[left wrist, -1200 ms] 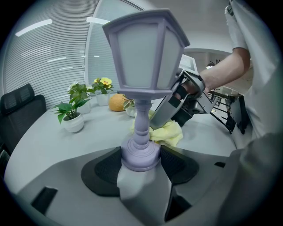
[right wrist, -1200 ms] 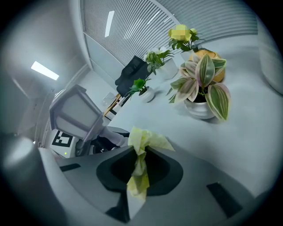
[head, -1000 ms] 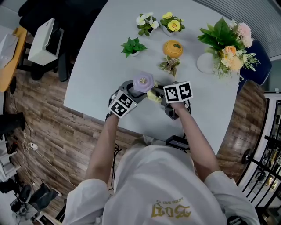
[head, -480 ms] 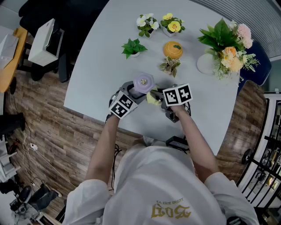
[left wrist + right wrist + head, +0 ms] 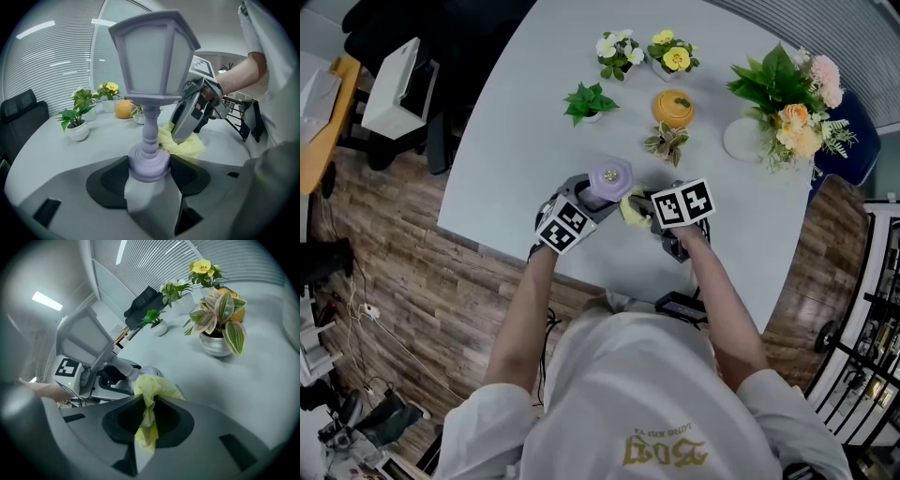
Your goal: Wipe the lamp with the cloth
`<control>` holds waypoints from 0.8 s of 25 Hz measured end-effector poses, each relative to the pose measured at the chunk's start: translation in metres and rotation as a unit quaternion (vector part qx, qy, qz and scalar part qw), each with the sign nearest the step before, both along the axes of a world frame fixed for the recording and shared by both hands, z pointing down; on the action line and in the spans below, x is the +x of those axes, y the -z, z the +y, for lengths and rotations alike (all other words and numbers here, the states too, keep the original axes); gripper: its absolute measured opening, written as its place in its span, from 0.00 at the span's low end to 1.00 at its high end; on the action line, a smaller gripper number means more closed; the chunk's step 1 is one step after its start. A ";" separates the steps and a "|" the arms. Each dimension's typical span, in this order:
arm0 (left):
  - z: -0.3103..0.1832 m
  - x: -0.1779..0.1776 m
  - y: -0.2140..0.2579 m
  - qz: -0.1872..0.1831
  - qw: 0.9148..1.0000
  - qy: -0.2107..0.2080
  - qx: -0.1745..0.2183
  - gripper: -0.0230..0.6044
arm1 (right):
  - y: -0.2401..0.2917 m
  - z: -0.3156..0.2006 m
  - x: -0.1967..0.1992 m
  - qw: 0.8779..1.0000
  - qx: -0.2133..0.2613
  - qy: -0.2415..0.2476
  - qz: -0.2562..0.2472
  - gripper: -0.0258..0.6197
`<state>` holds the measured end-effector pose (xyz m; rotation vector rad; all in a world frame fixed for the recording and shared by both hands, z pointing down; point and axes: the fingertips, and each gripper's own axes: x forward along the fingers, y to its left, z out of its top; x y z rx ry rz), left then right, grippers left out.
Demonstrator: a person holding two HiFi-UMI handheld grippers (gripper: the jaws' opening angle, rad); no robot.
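A small lilac lantern-shaped lamp (image 5: 150, 70) stands upright, its round base (image 5: 148, 161) clamped between the jaws of my left gripper (image 5: 149, 171). From the head view the lamp's top (image 5: 610, 175) shows above the table's near edge. A yellow cloth (image 5: 150, 394) is pinched in my right gripper (image 5: 147, 425), which is shut on it. The cloth (image 5: 180, 143) is bunched against the right side of the lamp's stem near the base. In the head view the cloth (image 5: 632, 208) peeks out between the two grippers.
On the pale grey table (image 5: 525, 122) stand small potted plants (image 5: 590, 101), a striped-leaf plant (image 5: 220, 329), an orange pot (image 5: 672, 107), yellow and white flowers (image 5: 674, 53) and a large bouquet (image 5: 792, 103). A black chair (image 5: 18, 112) stands beyond the table.
Both grippers with lamp and cloth stay almost in place; the right gripper shifted very slightly against the lamp.
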<state>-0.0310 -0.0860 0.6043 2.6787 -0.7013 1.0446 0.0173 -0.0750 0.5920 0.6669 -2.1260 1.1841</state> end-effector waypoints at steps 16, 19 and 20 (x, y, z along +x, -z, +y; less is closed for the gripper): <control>0.000 0.001 0.002 0.000 1.000 -0.002 0.010 0.48 | 0.002 -0.040 0.013 0.993 0.093 -0.060 0.042 0.12; 0.003 0.003 -0.001 -0.007 1.000 -0.008 0.017 0.48 | 0.013 -0.040 0.022 0.989 0.117 -0.086 0.032 0.12; 0.003 0.003 -0.001 -0.008 1.000 -0.009 0.019 0.48 | 0.019 -0.040 0.025 0.987 0.129 -0.092 0.029 0.12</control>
